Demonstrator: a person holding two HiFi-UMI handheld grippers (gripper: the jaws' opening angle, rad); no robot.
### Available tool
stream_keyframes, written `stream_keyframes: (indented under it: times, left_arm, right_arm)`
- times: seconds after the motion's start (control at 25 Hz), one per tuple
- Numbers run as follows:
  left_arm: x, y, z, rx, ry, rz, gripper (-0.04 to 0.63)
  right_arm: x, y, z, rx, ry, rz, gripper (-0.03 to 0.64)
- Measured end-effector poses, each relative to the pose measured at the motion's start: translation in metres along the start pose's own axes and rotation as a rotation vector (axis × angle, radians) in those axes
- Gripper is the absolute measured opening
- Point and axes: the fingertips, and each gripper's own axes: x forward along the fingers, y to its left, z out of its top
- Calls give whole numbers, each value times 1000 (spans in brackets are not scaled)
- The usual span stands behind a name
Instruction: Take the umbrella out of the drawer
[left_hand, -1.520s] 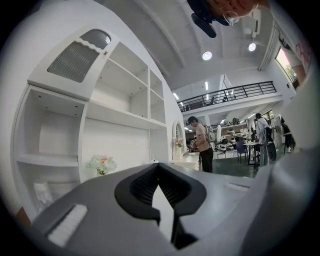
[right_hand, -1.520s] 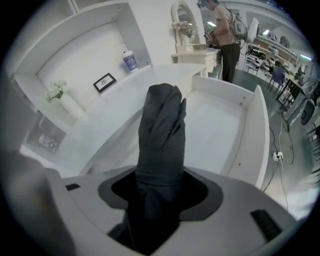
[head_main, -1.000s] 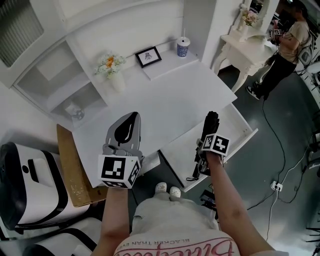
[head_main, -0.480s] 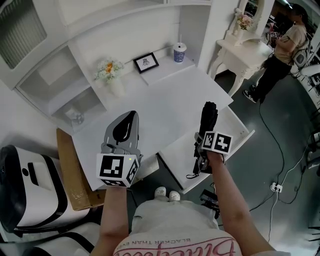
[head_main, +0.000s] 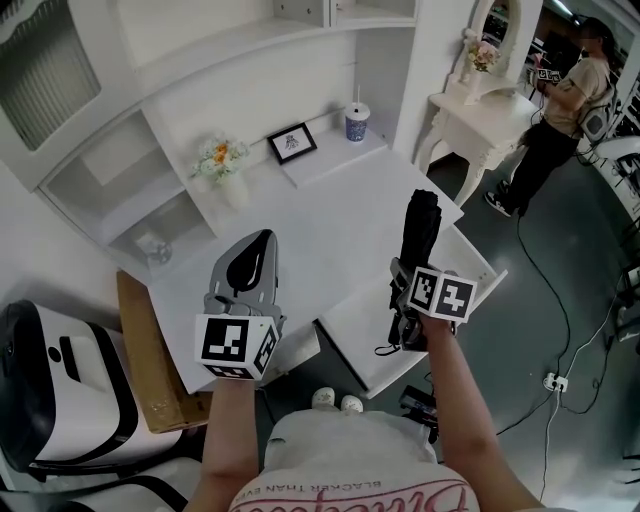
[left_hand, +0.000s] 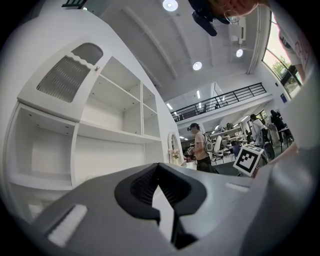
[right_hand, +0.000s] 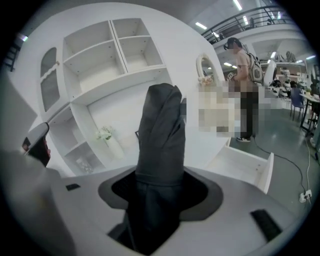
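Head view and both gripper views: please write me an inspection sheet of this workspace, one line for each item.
Surface: white desk top, mostly bare.
Job's things: folded black umbrella, held up over the open drawer.
Clutter: flower vase, picture frame and cup with straw at the back of the desk; cardboard beside the desk.
Grippers: right gripper clamped on the umbrella; left gripper shut, with nothing in it.
Cables: black cable on the floor at the right.
Surroundings: white shelving; person standing by a side table.
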Motion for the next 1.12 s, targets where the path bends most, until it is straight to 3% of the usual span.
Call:
stream_keyframes:
  times: [0.4, 1.12]
  left_arm:
    - [-2, 10, 8, 6, -21, 20, 9]
    - [-12, 30, 21, 18, -52, 90, 9]
  right_arm:
    - [-35, 39, 54, -188, -210, 56, 241]
    - [-98, 120, 100, -540, -581, 164, 242]
